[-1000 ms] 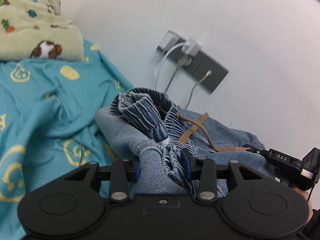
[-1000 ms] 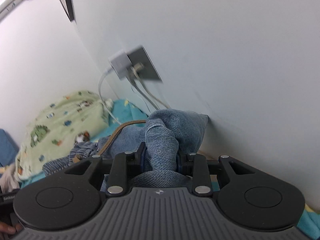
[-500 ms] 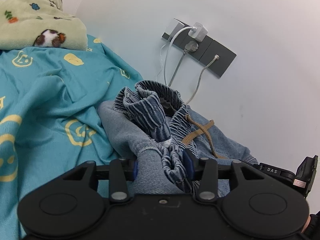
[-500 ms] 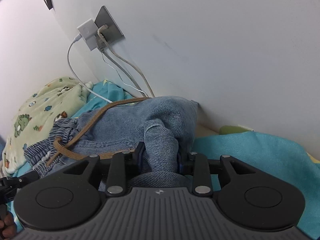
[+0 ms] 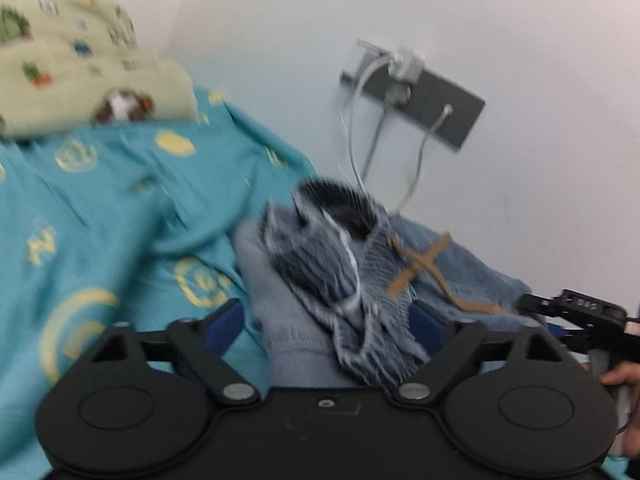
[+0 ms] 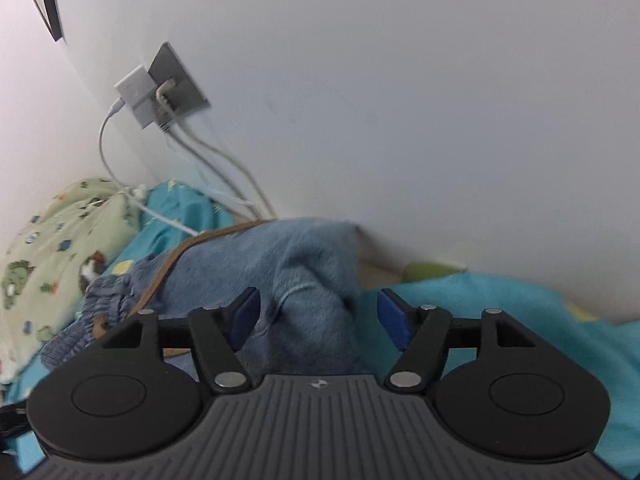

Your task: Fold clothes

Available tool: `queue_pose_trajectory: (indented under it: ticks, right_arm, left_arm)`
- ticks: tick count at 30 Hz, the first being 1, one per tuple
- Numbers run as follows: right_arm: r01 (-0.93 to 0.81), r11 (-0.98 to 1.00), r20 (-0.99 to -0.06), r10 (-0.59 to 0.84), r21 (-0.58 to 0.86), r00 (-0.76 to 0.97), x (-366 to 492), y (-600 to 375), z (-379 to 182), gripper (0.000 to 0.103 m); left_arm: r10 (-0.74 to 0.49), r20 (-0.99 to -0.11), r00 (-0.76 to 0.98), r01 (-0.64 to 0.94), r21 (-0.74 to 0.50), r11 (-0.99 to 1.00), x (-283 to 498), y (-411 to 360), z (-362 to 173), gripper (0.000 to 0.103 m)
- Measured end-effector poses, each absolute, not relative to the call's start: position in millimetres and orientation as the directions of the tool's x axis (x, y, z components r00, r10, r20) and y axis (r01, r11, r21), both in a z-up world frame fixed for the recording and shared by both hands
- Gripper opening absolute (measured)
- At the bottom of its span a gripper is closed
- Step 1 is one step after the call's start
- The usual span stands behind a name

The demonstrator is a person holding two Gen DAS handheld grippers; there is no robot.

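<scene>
Left wrist view shows your left claw (image 5: 326,318) opening off the jeans (image 5: 316,276) it gripped a moment ago, the right claw (image 6: 318,312) opening likewise, so the jeans now lie released on the bed (image 5: 120,208) by the wall, this fold apparently placed.

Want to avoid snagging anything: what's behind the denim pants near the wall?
Behind the denim pants, cables hang from the wall outlet and run down behind the fabric; their lower ends are hidden by it.

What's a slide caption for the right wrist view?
Right gripper opening around folded denim jeans on a teal bedsheet.
</scene>
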State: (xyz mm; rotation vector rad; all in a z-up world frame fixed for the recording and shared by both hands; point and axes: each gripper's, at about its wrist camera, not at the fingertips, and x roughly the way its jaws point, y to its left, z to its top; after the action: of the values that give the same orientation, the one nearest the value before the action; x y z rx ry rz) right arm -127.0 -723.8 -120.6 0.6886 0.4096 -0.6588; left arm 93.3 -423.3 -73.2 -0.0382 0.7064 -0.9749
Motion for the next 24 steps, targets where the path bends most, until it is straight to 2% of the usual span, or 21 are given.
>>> queue_pose_trajectory:
  ticks: [9, 24]
  right_arm:
    - [0.650, 0.668, -0.519, -0.435, 0.363, 0.736, -120, -697, -69, 0.068]
    - [0.492, 0.812, -0.472, -0.316, 0.315, 0.823, -63, -613, 20, 0.068]
  left_arm:
    - [-0.745, -0.501, 0.440, 0.736, -0.275, 0.619, 85, -382, -16, 0.096]
    - [-0.649, -0.474, 0.596, 0.648, -0.194, 0.737, 78, -291, 70, 0.097]
